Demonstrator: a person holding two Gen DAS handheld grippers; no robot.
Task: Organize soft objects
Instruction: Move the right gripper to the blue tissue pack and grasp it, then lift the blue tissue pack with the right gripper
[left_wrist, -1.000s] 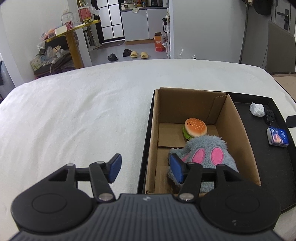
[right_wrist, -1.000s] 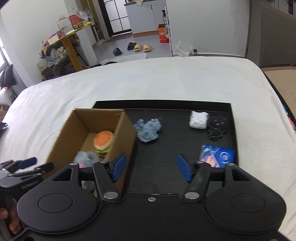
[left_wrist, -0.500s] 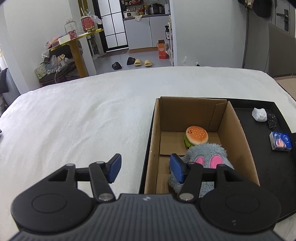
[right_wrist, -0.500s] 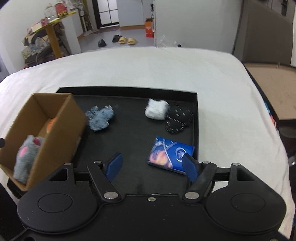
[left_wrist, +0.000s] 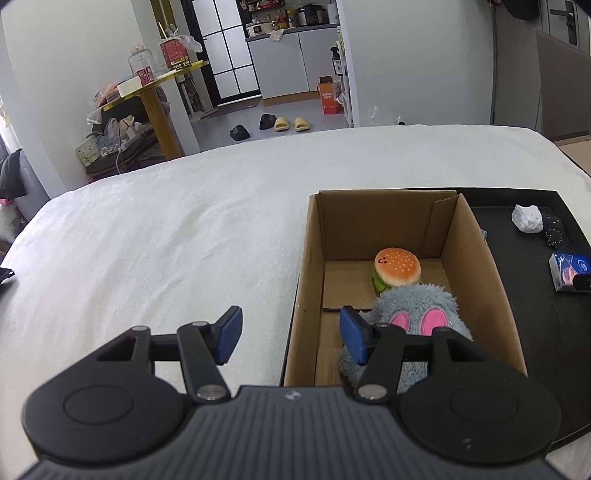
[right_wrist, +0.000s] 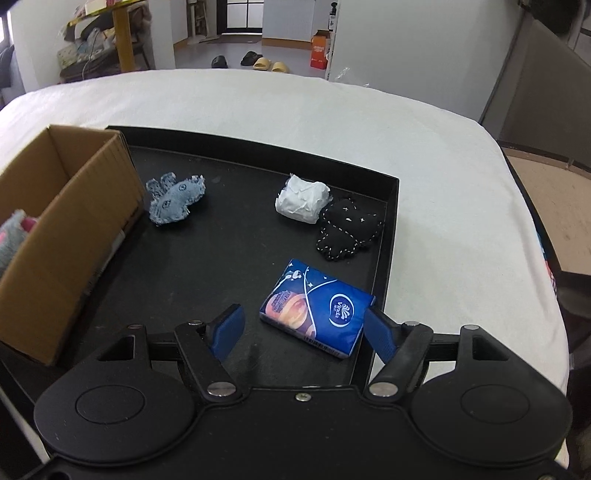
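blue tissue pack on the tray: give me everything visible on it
The tissue pack is a flat, rectangular soft pack in glossy blue plastic wrap, printed with a white round logo, stars and an orange planet-like picture. It lies flat and skewed on the black tray, near its right rim, apart from the other items. It sits between the open right gripper; neither pad clearly touches it.

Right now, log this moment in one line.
right gripper: open, straddling blue tissue pack | left gripper: open, empty | brown cardboard box: burger plush, grey plush

White walls (left_wrist: 424, 62) enclose a grey floor (left_wrist: 295, 110). A cluttered yellow table (left_wrist: 159, 77) stands at the left; slippers (left_wrist: 291, 123) and an orange box (left_wrist: 330, 98) lie near white kitchen cabinets (left_wrist: 280, 62) beyond a black-framed glass door (left_wrist: 221, 48).
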